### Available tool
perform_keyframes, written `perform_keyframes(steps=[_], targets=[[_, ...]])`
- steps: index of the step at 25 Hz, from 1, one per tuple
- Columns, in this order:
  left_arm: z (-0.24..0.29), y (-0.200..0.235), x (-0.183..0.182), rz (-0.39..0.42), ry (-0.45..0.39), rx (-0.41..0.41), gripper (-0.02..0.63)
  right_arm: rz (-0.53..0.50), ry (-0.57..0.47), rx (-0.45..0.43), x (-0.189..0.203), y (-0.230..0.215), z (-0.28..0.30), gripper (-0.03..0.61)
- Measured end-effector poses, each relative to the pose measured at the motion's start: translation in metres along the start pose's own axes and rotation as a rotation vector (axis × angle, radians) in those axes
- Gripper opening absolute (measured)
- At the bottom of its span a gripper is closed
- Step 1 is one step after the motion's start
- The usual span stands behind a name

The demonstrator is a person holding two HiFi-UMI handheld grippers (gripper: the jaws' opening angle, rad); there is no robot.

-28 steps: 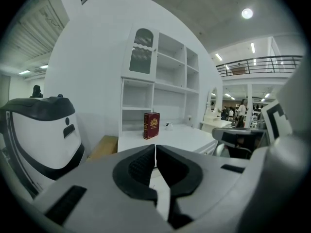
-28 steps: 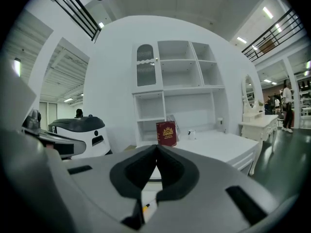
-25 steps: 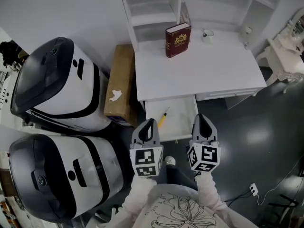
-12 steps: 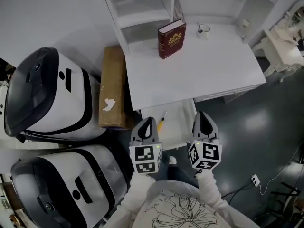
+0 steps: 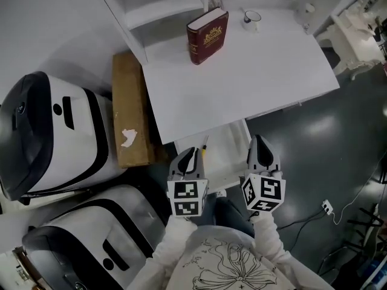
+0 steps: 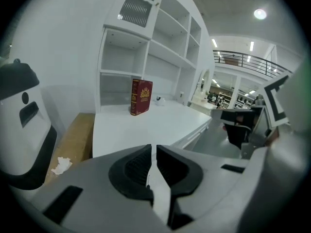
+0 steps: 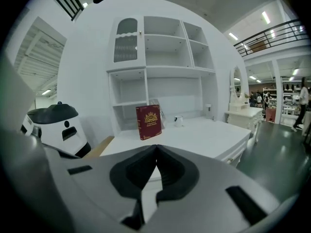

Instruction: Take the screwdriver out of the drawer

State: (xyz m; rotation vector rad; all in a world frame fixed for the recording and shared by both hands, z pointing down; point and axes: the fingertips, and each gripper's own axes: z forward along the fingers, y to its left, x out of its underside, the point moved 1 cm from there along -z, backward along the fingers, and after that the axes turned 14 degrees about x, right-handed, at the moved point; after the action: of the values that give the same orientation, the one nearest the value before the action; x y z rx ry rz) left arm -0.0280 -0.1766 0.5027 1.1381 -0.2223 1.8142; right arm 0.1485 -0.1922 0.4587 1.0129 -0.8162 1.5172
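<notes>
Left gripper (image 5: pixel 190 154) and right gripper (image 5: pixel 260 142), both with jaws closed on nothing, have sunk toward the open white desk drawer (image 5: pixel 228 153), whose slim yellow-handled screwdriver (image 5: pixel 204 150) lies ungrasped along its left edge, just beside the left gripper.

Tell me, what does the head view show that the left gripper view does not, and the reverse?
Only the head view: the yellow-handled screwdriver lying in the open drawer. Only the left gripper view: a balcony railing far behind. Both: the red book standing on the white desk, and the cardboard box beside it.
</notes>
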Motion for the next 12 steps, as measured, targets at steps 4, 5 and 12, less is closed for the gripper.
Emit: perform_keyframes(steps=[4,5,12], targets=[[0.023,0.006,0.022,-0.031,0.080,0.067,0.011,0.007,0.030,0.035,0.013,-0.003,0.011,0.003],[0.029,0.007,0.027,-0.034,0.102,0.078,0.011,0.007,0.038,0.042,0.016,-0.003,0.014,0.003],[0.065,0.019,0.065,-0.068,0.226,0.133,0.054,0.008,0.079,0.099,0.036,-0.013,0.032,0.003]])
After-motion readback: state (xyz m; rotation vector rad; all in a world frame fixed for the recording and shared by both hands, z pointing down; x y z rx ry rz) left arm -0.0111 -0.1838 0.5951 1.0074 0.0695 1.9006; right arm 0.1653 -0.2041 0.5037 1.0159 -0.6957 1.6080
